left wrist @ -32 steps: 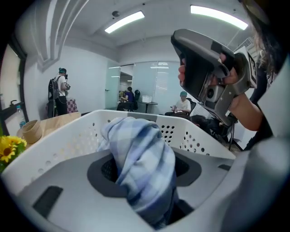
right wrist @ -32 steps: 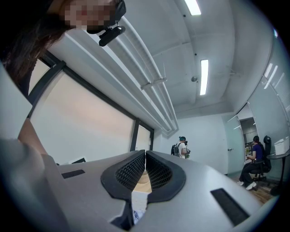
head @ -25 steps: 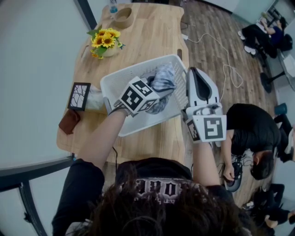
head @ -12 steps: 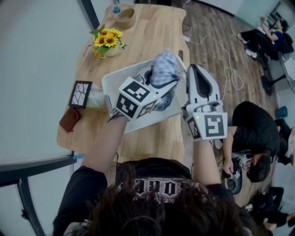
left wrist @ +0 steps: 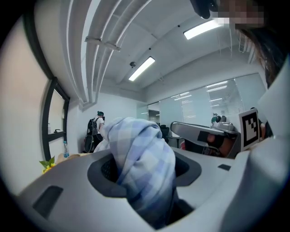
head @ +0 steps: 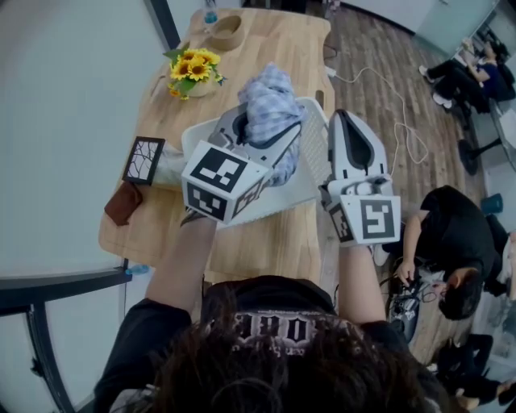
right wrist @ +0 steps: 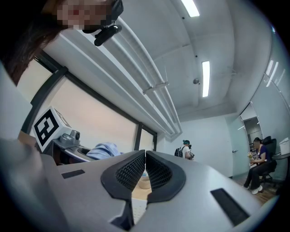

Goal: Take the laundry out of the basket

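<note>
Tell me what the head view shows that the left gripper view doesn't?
Only the head view: the white plastic mesh basket, a black-framed picture and a brown pouch on the table. Only the left gripper view: long ceiling strip lights and a distant person wearing a backpack. Both: the blue-and-white checked cloth clamped in the left gripper, the shut right gripper beside it, and the yellow sunflowers.

Two grippers: left gripper [head: 268, 135], right gripper [head: 345, 121]. One white laundry basket [head: 313, 165]; one blue-checked cloth [head: 270, 97] above it. Beyond the basket: one sunflower pot [head: 193, 68], one wooden bowl [head: 226, 31], one bottle [head: 210, 14]. Left of it: one black frame [head: 143, 160], one brown pouch [head: 122, 207].
</note>
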The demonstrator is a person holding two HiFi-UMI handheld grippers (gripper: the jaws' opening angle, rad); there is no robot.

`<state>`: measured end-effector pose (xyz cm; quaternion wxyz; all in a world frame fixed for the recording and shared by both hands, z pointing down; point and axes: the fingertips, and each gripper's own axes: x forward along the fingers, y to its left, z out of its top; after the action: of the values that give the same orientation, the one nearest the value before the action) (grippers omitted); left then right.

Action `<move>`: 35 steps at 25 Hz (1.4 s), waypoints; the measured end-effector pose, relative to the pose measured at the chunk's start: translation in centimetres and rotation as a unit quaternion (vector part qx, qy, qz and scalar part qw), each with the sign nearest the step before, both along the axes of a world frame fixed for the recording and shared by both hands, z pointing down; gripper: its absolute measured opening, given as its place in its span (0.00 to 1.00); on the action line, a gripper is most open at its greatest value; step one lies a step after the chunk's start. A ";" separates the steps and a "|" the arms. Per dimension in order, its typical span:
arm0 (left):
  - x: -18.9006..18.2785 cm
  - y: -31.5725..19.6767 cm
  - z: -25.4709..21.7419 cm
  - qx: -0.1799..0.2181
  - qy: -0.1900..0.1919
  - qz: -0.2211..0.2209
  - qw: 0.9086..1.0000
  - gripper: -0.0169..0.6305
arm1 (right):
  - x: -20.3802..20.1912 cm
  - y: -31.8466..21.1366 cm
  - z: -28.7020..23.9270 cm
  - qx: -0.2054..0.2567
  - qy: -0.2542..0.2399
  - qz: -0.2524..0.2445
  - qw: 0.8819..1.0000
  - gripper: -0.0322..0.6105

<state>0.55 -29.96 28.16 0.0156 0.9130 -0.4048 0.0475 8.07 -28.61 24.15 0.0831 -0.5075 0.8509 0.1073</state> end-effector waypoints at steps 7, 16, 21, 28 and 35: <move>-2.7 1.2 -2.3 0.030 0.004 -0.041 0.999 0.39 | -1.3 0.6 -0.6 0.004 -0.004 -0.019 1.000 0.09; -6.4 3.5 -3.3 0.047 -0.002 -0.106 0.993 0.39 | -4.8 1.7 -0.6 0.000 -0.002 -0.064 0.998 0.09; -8.9 5.4 -4.3 0.061 -0.001 -0.138 0.989 0.39 | -7.5 2.9 -0.9 0.007 -0.003 -0.095 0.995 0.09; -11.6 8.3 -5.7 0.072 -0.004 -0.201 0.977 0.39 | -10.2 4.4 -1.5 0.010 -0.008 -0.152 0.988 0.09; -14.7 12.2 -5.6 0.092 -0.012 -0.259 0.962 0.39 | -13.3 7.0 -1.5 0.012 -0.007 -0.197 0.980 0.09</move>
<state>-14.16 -17.74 22.57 -0.0612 0.7740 -0.6300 0.0153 -5.24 -21.63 22.63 0.1150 -0.3301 0.9320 0.0958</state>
